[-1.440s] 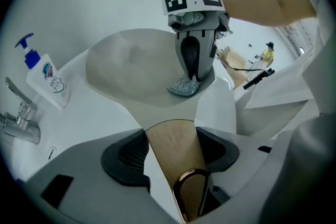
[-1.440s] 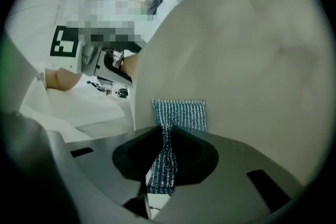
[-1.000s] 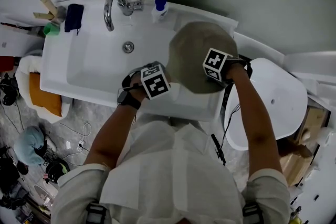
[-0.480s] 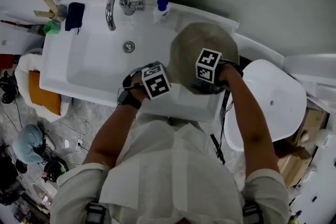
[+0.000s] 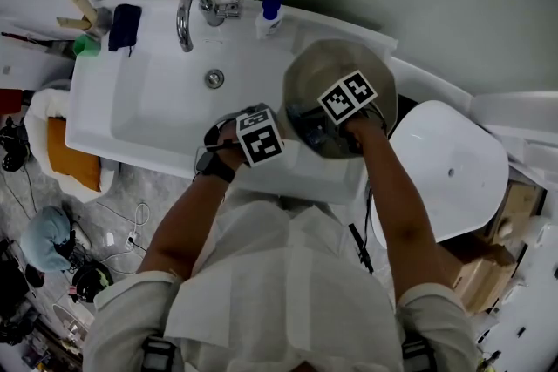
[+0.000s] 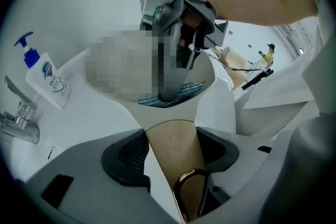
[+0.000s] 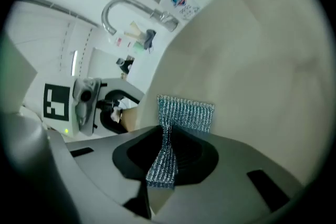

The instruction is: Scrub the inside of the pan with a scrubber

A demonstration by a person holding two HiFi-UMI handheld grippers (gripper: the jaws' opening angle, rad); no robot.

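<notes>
A round pan (image 5: pixel 336 74) with a pale beige inside rests over the right end of the white sink (image 5: pixel 139 122). Its wooden handle (image 6: pixel 176 160) lies between the jaws of my left gripper (image 6: pixel 170 152), which is shut on it; a copper hanging loop (image 6: pixel 190 186) shows at the handle's end. My right gripper (image 7: pixel 165 152) is shut on a teal mesh scrubber (image 7: pixel 181 115), whose free end lies flat against the pan's inside (image 7: pixel 257 60). In the head view, the right gripper (image 5: pixel 336 113) is over the pan's near left part, close to the left gripper (image 5: pixel 260 135).
A chrome faucet (image 5: pixel 186 13) and a soap bottle (image 5: pixel 266 13) stand at the sink's back rim, with a dark blue cloth (image 5: pixel 124 26) at its left corner. A white oval lid (image 5: pixel 449 170) lies right of the pan. Bags and cables sit on the floor at left.
My right gripper has swept leftward across the pan's inside with the scrubber and rolled, so its marker cube now faces differently. The left gripper and the pan have stayed put.
</notes>
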